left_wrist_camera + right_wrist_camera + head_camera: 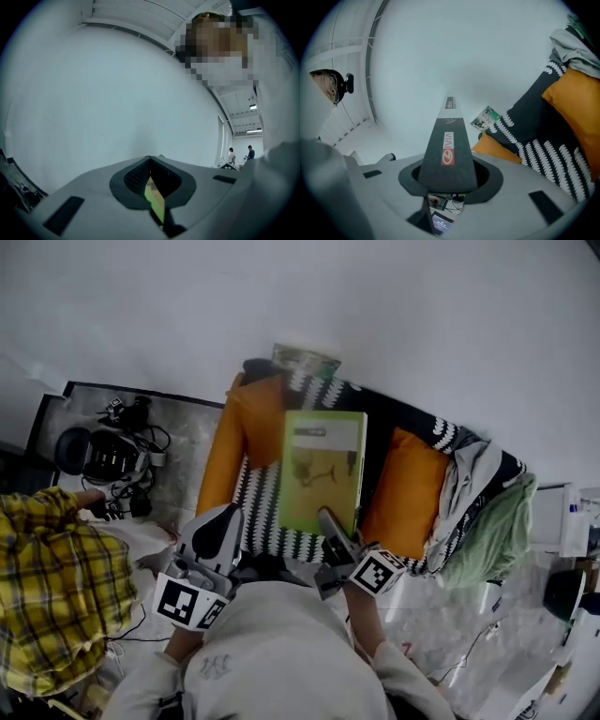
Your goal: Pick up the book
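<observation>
Both forearms reach forward from the person's chest. The right gripper (328, 524) points ahead. Its jaws are clamped on the lower right corner of the green book (323, 465), held cover-up above the sofa (267, 521). The left gripper (221, 526) sits just left of the book, jaws together and gripping nothing. The sofa holds two orange cushions (417, 488) and crumpled clothes (483, 512).

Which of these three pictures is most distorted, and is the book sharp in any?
Left gripper view and right gripper view: strongest fisheye bend, dark corners. Right gripper view: the book is sharp, its logo legible. Head view: milder bend, dim flat light, the cover clear. Left gripper view: mostly plain wall, evenly lit.
</observation>
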Demonstrator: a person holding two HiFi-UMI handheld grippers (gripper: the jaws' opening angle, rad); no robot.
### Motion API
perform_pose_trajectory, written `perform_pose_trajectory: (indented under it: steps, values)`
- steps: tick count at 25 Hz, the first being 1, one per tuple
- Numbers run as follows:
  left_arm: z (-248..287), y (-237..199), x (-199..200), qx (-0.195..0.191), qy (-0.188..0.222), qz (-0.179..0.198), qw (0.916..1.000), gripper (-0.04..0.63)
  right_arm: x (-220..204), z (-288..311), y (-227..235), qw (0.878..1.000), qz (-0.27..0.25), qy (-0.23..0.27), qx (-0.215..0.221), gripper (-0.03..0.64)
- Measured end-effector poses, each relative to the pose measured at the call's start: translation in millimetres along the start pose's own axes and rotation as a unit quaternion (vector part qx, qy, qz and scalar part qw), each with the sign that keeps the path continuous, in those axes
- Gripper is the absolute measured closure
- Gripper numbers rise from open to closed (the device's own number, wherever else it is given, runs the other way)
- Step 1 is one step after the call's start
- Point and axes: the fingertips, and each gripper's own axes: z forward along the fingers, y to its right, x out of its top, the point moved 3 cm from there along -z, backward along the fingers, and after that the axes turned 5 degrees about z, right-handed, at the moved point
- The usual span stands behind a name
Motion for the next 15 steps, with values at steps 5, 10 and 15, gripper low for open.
perform_pose_trajectory:
  steps: [5, 10, 15]
  values:
    - [1.9, 6.1, 8.8, -0.006, 0.008, 0.012, 0.9999, 0.586, 6.4, -4.6, -17.3, 1.0, -0.011, 0.004, 0.018, 0.471]
    - [-3.4, 17.0, 14.2, -0.007, 0.024, 0.022, 0.9994, 0.586, 10.2, -18.6, -30.6, 0.999, -0.018, 0.014, 0.035, 0.471]
    - [-20.6, 35.3, 15.6, -0.007, 0.041, 0.037, 0.9984, 0.586, 12.4, -44.3, -43.8, 0.997, -0.046, 0.026, 0.055, 0.472]
